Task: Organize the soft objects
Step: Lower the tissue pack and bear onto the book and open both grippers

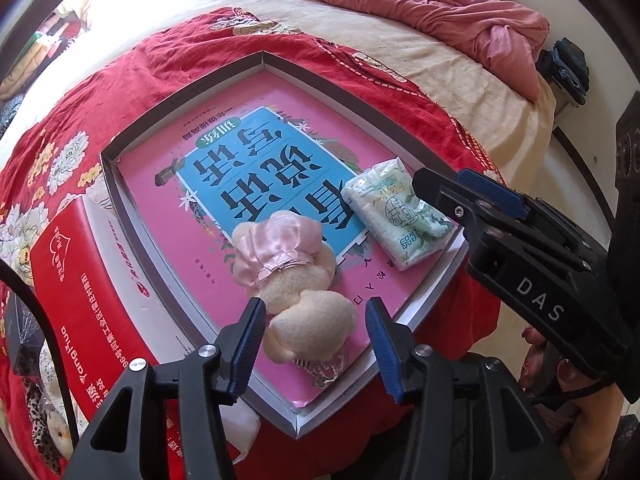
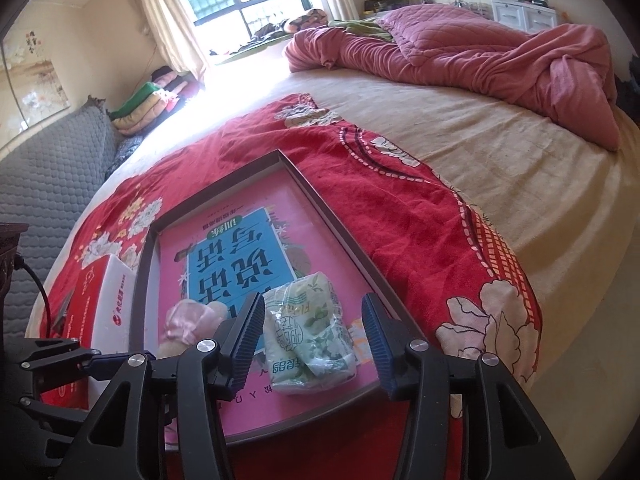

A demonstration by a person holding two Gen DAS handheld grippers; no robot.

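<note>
A shallow grey-rimmed tray (image 1: 148,120) with a pink and blue printed bottom lies on a red floral cloth on the bed. In it lie a cream plush toy in a pink dress (image 1: 296,276) and a green-white tissue pack (image 1: 394,216). My left gripper (image 1: 316,344) is open, its fingers either side of the plush toy's near end, not closed on it. My right gripper (image 2: 314,344) is open around the tissue pack (image 2: 308,340); it also shows in the left wrist view (image 1: 472,196) beside the pack. The plush toy (image 2: 192,324) is partly hidden in the right wrist view.
A red and white box (image 1: 92,292) lies left of the tray on the red cloth (image 2: 400,220). A crumpled pink quilt (image 2: 480,52) lies at the far side of the bed. A grey sofa (image 2: 52,168) stands to the left.
</note>
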